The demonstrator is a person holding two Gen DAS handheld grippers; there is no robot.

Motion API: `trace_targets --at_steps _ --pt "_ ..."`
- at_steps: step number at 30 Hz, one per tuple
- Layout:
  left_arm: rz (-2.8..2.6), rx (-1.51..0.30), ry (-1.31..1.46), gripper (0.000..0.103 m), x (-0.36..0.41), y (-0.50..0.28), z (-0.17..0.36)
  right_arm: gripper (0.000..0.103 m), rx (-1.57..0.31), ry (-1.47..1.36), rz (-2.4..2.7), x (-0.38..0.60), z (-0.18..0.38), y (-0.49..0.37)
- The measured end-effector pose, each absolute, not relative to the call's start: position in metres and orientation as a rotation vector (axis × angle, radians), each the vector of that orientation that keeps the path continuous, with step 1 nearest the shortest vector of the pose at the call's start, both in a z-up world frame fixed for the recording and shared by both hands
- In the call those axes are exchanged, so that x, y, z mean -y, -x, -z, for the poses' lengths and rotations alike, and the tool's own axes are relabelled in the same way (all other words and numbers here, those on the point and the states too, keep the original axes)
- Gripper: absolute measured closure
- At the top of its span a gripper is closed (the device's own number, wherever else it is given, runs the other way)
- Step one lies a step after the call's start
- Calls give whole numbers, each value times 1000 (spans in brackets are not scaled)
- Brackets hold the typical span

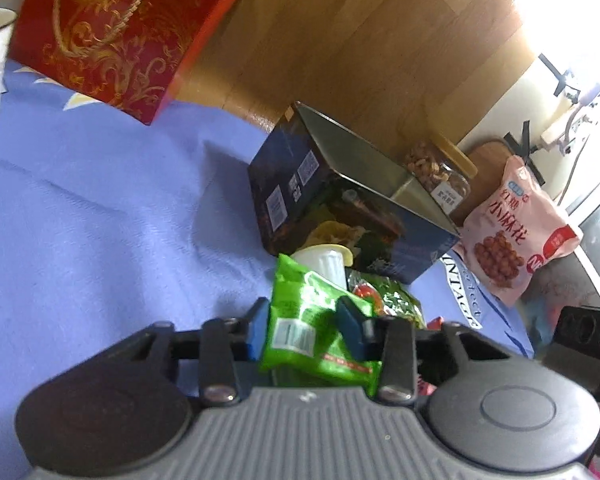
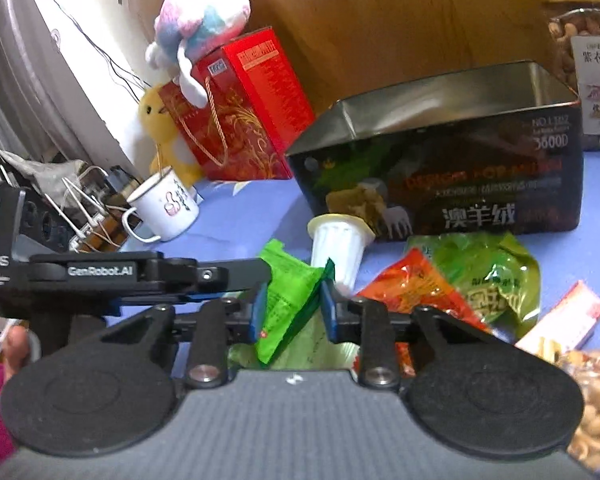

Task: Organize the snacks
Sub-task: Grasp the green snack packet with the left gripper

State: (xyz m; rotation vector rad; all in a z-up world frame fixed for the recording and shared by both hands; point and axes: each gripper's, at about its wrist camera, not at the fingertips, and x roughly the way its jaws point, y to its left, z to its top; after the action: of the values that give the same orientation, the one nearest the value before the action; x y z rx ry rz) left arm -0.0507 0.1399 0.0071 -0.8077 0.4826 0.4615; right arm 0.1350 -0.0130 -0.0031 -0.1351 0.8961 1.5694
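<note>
In the left wrist view my left gripper (image 1: 304,320) is shut on a small green snack packet (image 1: 300,332), which is creased between the blue pads. In the right wrist view my right gripper (image 2: 292,312) is shut on a green packet (image 2: 288,304) too. The left gripper (image 2: 260,270) comes in from the left, its fingers at that packet's upper corner. I cannot tell whether both hold one packet. Just beyond stands a white jelly cup (image 2: 340,248), upside down. Behind it is an open dark tin box (image 2: 480,184), also in the left wrist view (image 1: 284,184). An orange packet (image 2: 404,292) and a green bag (image 2: 488,276) lie on the blue cloth.
A red gift bag (image 2: 236,120) with plush toys and a white mug (image 2: 164,208) stand at the back left. A jar of nuts (image 2: 580,40) and a pink snack bag (image 1: 516,236) are beside the tin. A bag of nuts (image 2: 596,400) lies near right. Behind is a wooden wall.
</note>
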Motion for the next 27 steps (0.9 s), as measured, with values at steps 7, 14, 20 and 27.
trace_targets --at_steps 7,14,20,27 --pt "-456 -486 801 73 -98 83 -13 73 -915 126 -1607 41 -1 -115" --pt "-426 -555 848 73 -54 98 7 73 -956 156 -1582 85 10 -95" --pt "-366 -580 833 73 -23 86 10 73 -952 119 -1532 127 12 -99" --pt "-253 -626 778 73 21 59 11 71 -888 99 -1459 188 10 -105"
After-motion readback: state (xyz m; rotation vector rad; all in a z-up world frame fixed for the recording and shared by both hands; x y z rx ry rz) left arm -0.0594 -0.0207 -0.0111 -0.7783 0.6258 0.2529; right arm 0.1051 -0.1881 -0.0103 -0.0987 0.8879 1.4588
